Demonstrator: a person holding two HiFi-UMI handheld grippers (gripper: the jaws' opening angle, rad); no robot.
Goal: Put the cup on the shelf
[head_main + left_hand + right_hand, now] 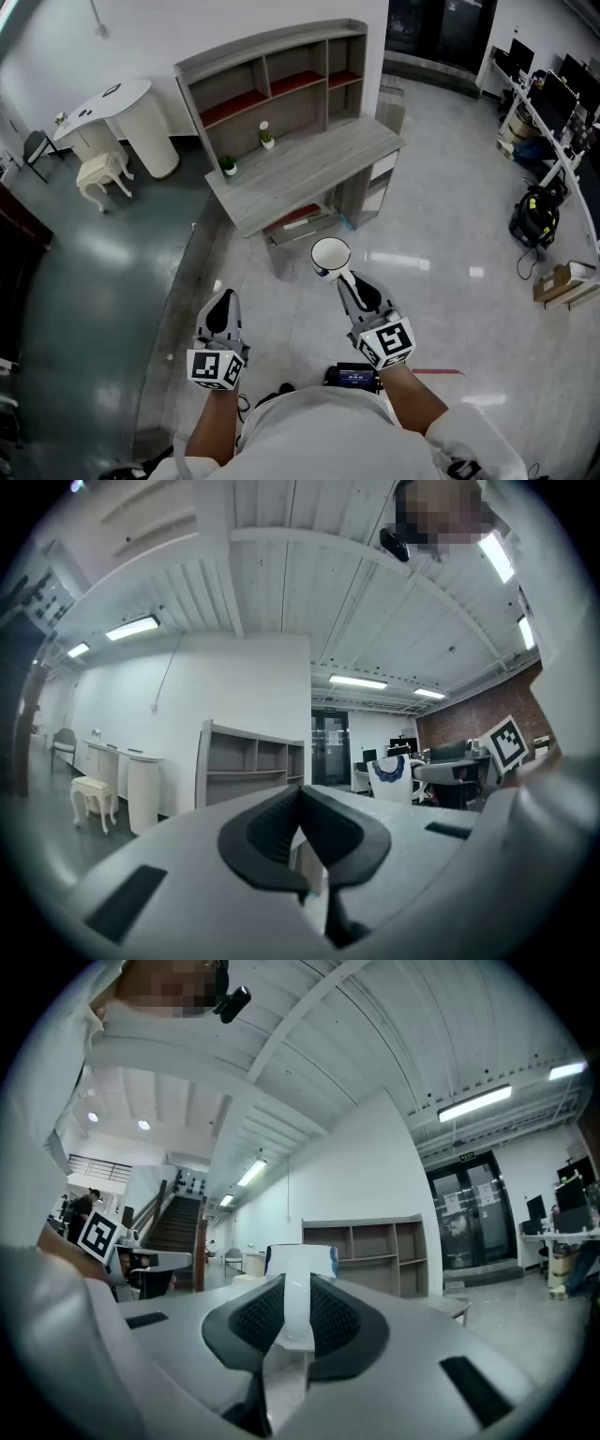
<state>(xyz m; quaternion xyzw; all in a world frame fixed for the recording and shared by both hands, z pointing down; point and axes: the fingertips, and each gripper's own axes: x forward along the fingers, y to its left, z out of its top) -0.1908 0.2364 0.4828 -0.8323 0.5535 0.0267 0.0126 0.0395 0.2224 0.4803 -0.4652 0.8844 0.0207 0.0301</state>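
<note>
White cup (330, 254) clamped by its handle in right gripper (346, 282), well short of shelf (272, 82); left gripper (222, 302) closed on nothing. May pivot and slip — thin grip, long carry.

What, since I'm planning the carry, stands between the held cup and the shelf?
Only floor lies between the cup, shut in the right hand-held gripper, and the desk. The shelf sits at the desk's back edge, with two small potted plants standing before its left half.
</note>
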